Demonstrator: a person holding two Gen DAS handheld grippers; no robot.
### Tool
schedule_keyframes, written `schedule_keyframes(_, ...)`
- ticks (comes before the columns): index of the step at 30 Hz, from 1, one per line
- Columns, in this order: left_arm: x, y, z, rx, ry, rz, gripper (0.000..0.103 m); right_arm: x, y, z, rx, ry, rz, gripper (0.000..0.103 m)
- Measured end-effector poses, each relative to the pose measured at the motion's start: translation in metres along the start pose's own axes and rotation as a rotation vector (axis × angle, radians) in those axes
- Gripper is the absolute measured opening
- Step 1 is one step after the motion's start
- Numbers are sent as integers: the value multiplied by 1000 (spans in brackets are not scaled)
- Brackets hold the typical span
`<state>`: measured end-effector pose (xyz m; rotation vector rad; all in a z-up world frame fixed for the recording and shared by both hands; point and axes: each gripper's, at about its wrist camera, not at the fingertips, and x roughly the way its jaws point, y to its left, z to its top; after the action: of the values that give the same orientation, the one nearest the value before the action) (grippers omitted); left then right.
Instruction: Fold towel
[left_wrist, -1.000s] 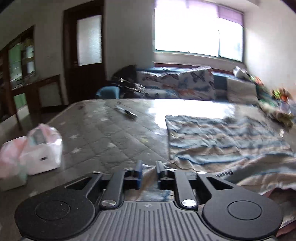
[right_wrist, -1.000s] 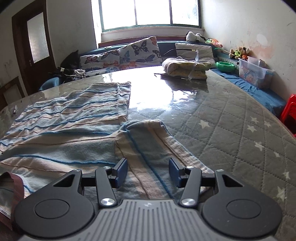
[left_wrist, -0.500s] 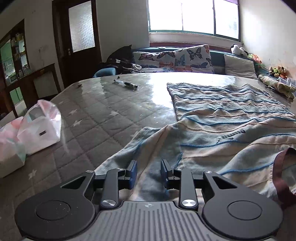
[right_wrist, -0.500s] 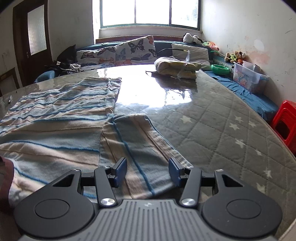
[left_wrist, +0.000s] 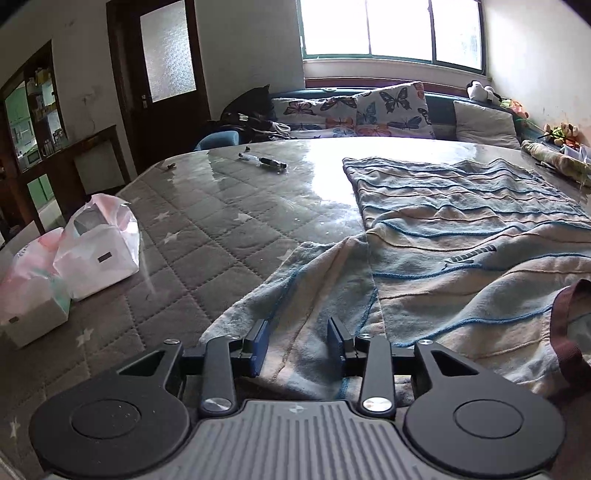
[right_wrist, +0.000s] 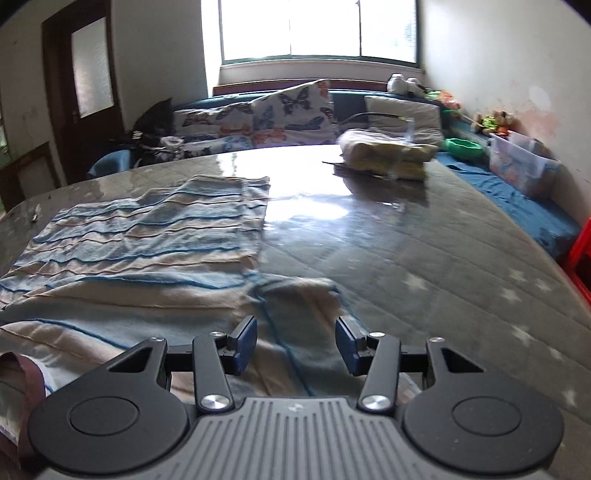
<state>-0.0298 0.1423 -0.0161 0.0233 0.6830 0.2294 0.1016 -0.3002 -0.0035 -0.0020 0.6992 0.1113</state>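
Striped towel, partly folded on our quilted table. Left gripper and right gripper: we hold both open, empty, above towel's near corners.

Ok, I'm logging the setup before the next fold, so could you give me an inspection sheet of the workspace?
Surface: quilted grey star-print table cover, glossy near the window.
Job's things: striped towel spread flat, near edge rumpled under both grippers.
Clutter: pen, plastic bags, folded yellow bundle.
Grippers: left gripper open over a towel corner; right gripper open over the towel.
Cables: nothing seen.
Surroundings: butterfly cushions, window, dark door, clear storage box.
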Motion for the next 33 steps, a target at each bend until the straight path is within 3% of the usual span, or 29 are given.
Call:
schedule_keyframes(10,0,-4,12,24,9,12,40,4,-3,-4,-49,54,-48,44)
schedule_keyframes(17,14,-25,61,31,-51,-47,44,2,2,26,-57,22,16,44)
schedule_keyframes(23,44,-56,106,64,-80,-104,44,22,31,57,-131,8,96,44)
schedule_keyframes(33,119,-89,151,93,-16,-162,44,85,63,91,-203,57,148,44)
